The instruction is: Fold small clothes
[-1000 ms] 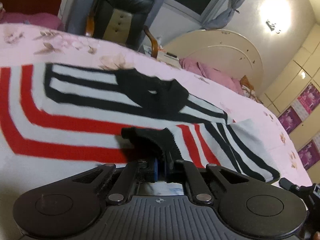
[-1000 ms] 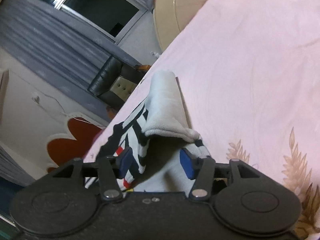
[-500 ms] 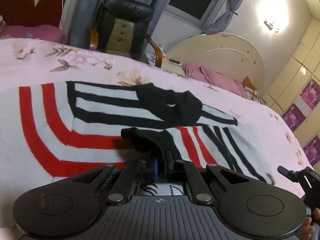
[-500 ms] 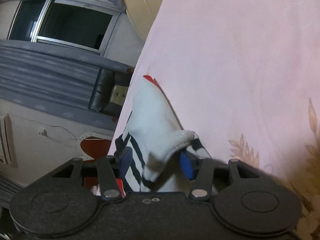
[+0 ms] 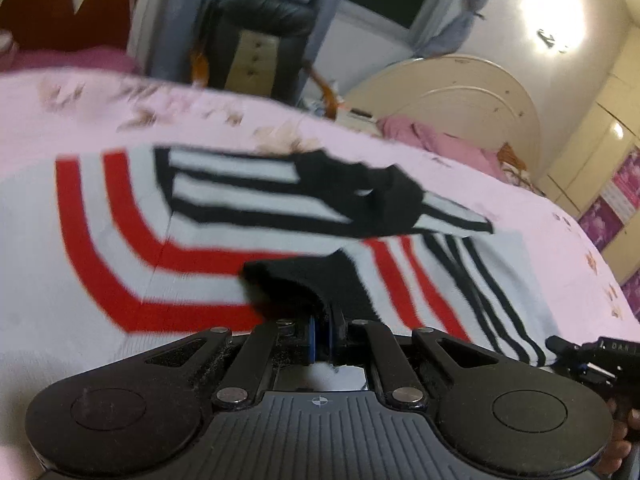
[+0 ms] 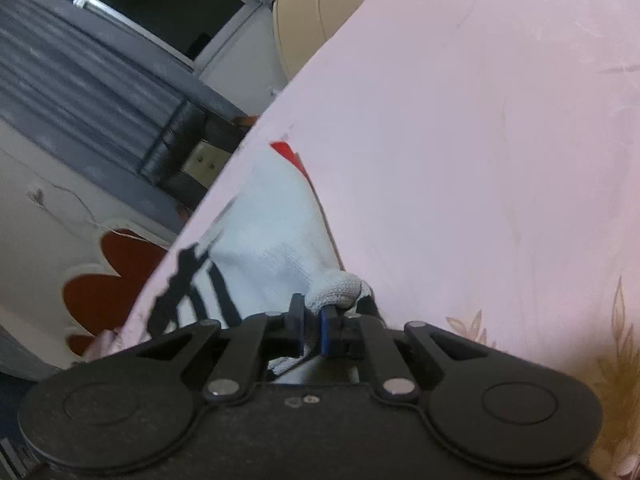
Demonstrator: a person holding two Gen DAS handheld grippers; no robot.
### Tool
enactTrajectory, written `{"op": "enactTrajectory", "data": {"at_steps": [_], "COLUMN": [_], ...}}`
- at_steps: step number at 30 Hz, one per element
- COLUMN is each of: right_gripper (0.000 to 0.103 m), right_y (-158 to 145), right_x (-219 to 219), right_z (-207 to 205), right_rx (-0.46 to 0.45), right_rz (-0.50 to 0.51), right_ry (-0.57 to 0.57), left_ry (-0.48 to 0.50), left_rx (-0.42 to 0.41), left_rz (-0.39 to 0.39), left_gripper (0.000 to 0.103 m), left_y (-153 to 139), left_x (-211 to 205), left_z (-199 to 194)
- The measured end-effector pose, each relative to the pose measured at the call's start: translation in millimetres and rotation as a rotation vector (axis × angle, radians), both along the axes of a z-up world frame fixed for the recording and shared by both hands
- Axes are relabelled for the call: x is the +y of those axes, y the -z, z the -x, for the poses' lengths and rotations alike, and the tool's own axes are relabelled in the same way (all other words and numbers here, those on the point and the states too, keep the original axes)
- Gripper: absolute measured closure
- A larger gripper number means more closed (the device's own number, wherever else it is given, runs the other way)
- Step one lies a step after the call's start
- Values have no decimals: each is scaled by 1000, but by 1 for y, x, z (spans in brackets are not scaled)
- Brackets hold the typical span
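Note:
A small white sweater [image 5: 208,256] with red and black stripes lies spread on the pink bedsheet [image 5: 532,216]. My left gripper [image 5: 322,340] is shut on a black edge of the sweater [image 5: 304,284], near its black collar [image 5: 360,196]. In the right wrist view the same sweater [image 6: 272,240] runs away from me, and my right gripper [image 6: 312,330] is shut on its white cuff [image 6: 336,290]. The right gripper [image 5: 580,356] also shows at the lower right edge of the left wrist view.
A black leather chair [image 5: 256,44] and grey curtains [image 6: 80,80] stand beyond the bed. A cream rounded headboard [image 5: 452,92] with pink bedding [image 5: 432,136] is at the right. A red and white headboard [image 5: 68,12] is at the far left.
My right gripper's jaws closed from wide open onto the white cuff. The left gripper kept its grip while the view shifted slightly.

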State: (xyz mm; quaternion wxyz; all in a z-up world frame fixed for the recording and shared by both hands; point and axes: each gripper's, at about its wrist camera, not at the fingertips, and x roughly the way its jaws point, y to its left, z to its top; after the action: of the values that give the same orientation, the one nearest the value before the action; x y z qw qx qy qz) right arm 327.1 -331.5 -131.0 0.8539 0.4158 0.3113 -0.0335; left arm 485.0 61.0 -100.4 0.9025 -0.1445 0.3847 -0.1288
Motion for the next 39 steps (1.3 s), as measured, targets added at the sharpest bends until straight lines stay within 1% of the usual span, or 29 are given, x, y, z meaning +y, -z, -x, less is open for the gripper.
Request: {"op": "enactTrajectory", "data": {"at_steps": [4,5,7,8,10,11,13,14,15,16,17,18,19,20,21,22,23,25,27,29,30,31,32,33,35,36,37,38,39], "right_gripper": [96,93,75,75,81,82,84,85,89,97,103,103,102,98,93,86,83,74,74,75,76,74,73,73,84,91,94,94,96], "right_y": [-7,-9,-18,-26,-44,-50,-55,-53,-49,-40,-32,-30,-34,-39,-45,-50,-54,-56,-52,-45,-42,-40,-38,-35,-30,-30,-31,-31,-28], "right_x": [6,5,4,4,4,3,1,2,4,9,13,16,16,16,14,11,7,-3,-14,-24,-30,-32,-34,-33,-31,-30,-27,-27,-27], "right_z": [-3,-3,5,12,24,26,16,8,1,-10,-18,-21,-22,-23,-23,-26,-33,-55,-80,-106,-113,-122,-129,-138,-147,-148,-147,-146,-145], "right_rx": [14,15,3,-26,-84,-100,-114,-102,-80,-20,31,33,31,12,-26,-61,-81,-97,-105,-99,-103,-107,-95,-65,-26,-20,-16,-11,-8], "right_rz": [71,71,92,124,215,248,292,303,311,345,378,387,393,395,403,415,425,419,377,290,261,241,226,219,251,301,360,400,418], "right_ry": [-33,-53,-105,-121,-142,-145,-158,-169,-188,-215,-245,-258,-265,-272,-267,-259,-248,-217,-199,-184,-185,-187,-189,-191,-190,-201,-206,-203,-203], "left_ry": [-7,-11,-42,-71,-108,-110,-74,-39,-7,19,36,31,23,26,21,14,13,4,-11,-13,-11,-12,-14,-16,-19,-29,-44,-49,-50], "left_rx": [-3,-9,-29,-59,-123,-142,-153,-138,-115,-88,-40,-34,-55,-62,-83,-111,-125,-149,-159,-139,-118,-103,-98,-116,-133,-138,-139,-137,-137], "left_rz": [3,3,-32,-63,-96,-91,-86,-98,-104,-117,-143,-150,-142,-131,-126,-130,-139,-168,-205,-207,-212,-224,-238,-251,-291,-321,-348,-359,-364], "left_gripper": [97,97,95,94,94,94,94,94,94,90,89,89,88,87,87,84,74,60,60,60,60,60,60,60,60,60,60,60,60], "left_y": [6,5,0,-6,-19,-24,-29,-27,-22,-15,-4,0,-3,-7,-12,-16,-18,-21,-20,-17,-12,-7,-1,3,5,4,4,4,4], "left_x": [0,1,7,11,17,17,8,-2,-12,-21,-29,-31,-32,-34,-35,-38,-42,-50,-54,-54,-53,-55,-56,-56,-61,-64,-66,-66,-66], "left_z": [3,4,8,14,21,21,14,9,4,-1,-8,-9,-8,-9,-9,-11,-13,-20,-29,-35,-38,-39,-40,-37,-34,-33,-32,-32,-32]}}
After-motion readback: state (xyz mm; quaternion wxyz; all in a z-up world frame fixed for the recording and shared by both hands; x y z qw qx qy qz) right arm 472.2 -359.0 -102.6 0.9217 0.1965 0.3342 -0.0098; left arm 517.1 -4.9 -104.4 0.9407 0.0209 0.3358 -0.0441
